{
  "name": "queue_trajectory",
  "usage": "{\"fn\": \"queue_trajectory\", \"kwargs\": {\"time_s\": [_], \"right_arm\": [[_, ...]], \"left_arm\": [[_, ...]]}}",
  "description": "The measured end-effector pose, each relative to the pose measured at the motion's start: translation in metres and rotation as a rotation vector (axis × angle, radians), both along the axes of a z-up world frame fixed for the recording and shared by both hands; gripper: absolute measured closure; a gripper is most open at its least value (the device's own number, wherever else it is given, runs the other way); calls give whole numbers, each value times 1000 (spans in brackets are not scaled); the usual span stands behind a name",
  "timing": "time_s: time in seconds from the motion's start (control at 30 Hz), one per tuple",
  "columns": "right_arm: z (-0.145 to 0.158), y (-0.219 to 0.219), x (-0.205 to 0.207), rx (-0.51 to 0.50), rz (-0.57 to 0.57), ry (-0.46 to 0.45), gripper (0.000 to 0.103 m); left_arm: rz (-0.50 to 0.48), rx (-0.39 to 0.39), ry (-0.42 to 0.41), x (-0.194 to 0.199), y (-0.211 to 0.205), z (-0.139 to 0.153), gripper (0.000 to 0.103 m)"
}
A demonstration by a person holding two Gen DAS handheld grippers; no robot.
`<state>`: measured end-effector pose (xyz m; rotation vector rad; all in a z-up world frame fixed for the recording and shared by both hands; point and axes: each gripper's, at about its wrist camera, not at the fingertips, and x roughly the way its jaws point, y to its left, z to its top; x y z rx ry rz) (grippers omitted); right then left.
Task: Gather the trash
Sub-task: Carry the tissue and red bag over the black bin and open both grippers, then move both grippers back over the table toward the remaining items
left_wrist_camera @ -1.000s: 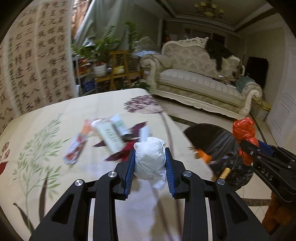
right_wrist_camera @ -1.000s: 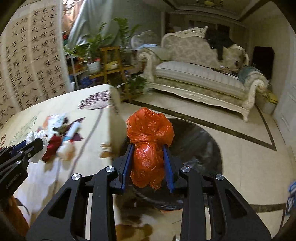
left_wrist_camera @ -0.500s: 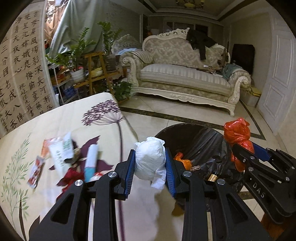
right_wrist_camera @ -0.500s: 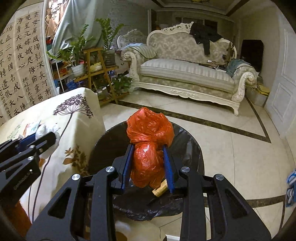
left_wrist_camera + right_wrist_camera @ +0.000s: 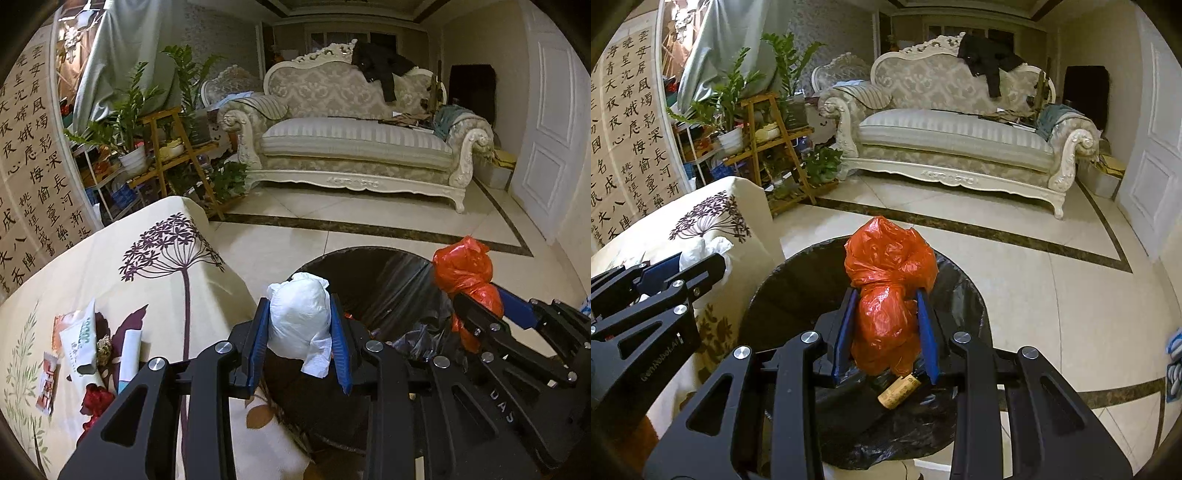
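My left gripper [image 5: 299,300] is shut on a white crumpled paper bundle [image 5: 299,325], which hangs at the near-left rim of the black-lined trash bin [image 5: 388,273]. My right gripper [image 5: 884,292] is shut on an orange plastic bag [image 5: 890,258], held over the bin's opening [image 5: 798,280]. A corked bottle neck [image 5: 899,391] lies inside the bin under the bag. The right wrist view shows the left gripper [image 5: 698,258] at the left with the white bundle [image 5: 705,246]. On the flower-print tablecloth [image 5: 110,258] remain a white tube [image 5: 81,336], a small wrapper [image 5: 48,384] and a red scrap [image 5: 96,402].
The bin stands on the tiled floor against the table's corner. Behind it are a pale ornate sofa [image 5: 354,147], a wooden plant stand [image 5: 173,147] with potted plants, a calligraphy screen [image 5: 33,166] at the left and a white door [image 5: 546,147] at the right.
Both grippers have swung from the table toward the bin. The white bundle now hangs at the bin's rim and the orange bag over its opening. Both grips are unchanged.
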<state>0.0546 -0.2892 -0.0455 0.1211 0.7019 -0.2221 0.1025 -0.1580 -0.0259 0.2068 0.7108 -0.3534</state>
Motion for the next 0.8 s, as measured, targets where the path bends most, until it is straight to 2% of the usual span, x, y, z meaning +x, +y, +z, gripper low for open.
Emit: {"fn": "queue_trajectory", "kwargs": {"time_s": [0.07, 0.1, 0.13, 0.17, 0.2, 0.3, 0.37, 0.43, 0.57, 0.73, 0.8], "right_arm": [[-1, -4, 0, 9, -5, -1, 71], [-1, -3, 1, 10, -5, 1, 70], [-1, -3, 1, 9, -9, 2, 69], [-1, -4, 0, 9, -14, 0, 67], [-1, -6, -1, 11, -15, -2, 61], [2, -10, -3, 16, -27, -10, 60], [4, -12, -5, 23, -36, -15, 58], [5, -14, -6, 29, -45, -19, 51], [7, -16, -10, 47, -53, -27, 45], [9, -12, -14, 90, -45, -34, 29], [10, -6, -14, 92, -37, -31, 28]], "left_arm": [[4, 11, 2, 0, -1, -3, 60], [12, 12, -1, 1, -1, -3, 47], [21, 10, -3, 1, 0, -3, 41], [24, 4, -1, 1, 2, -3, 41], [23, 3, 2, 1, 2, -3, 40], [31, 8, -6, 1, 3, -2, 32], [38, 6, -8, 0, 6, -2, 31], [43, -4, -1, 0, 10, 0, 28], [65, -20, 0, -2, 20, 4, 26], [93, -12, -21, -9, 35, 10, 24], [106, -17, -20, -13, 45, 11, 23]]}}
